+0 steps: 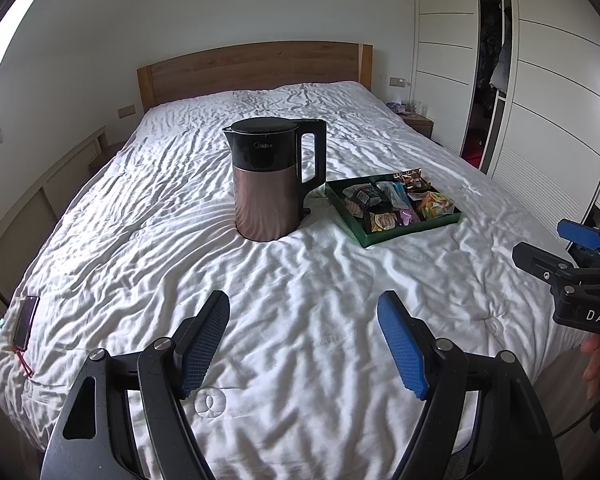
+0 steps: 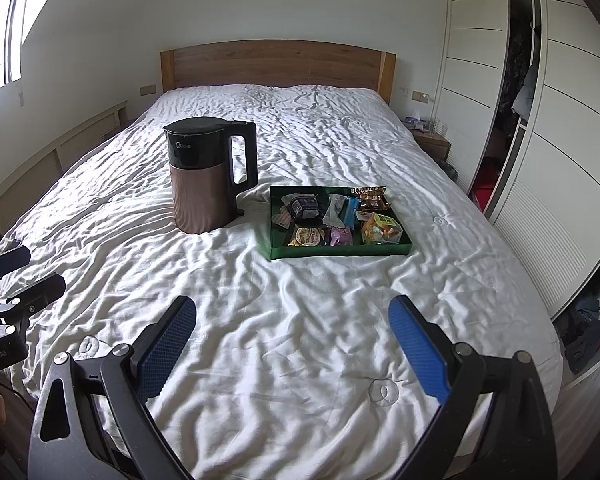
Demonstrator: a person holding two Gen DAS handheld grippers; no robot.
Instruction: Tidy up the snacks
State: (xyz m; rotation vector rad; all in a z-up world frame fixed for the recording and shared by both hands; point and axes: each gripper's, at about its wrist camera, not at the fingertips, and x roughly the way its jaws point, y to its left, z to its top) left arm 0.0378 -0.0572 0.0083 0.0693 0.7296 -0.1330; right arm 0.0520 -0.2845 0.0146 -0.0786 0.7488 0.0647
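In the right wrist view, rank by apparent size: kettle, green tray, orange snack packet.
1. Kettle and green tray: look alike in extent, unranked.
2. Orange snack packet, clearly smallest, inside the tray.

The right gripper (image 2: 292,344) hangs above the near part of a bed (image 2: 300,320) covered in rumpled white bedding, its 2 blue-padded fingers (image 2: 418,346) spread wide with nothing between them. Farther up the bed, a green tray (image 2: 340,250) holds assorted snack packets (image 2: 340,216) packed closely together. Just left of the tray, apart from it, an electric kettle (image 2: 204,176) stands upright, black on top and copper below, its handle facing the tray. A wooden headboard (image 2: 276,62) closes the far end. At the left edge, the left gripper (image 2: 16,276) shows, fingers apart and empty. White wardrobe doors (image 2: 572,160) line the right side.
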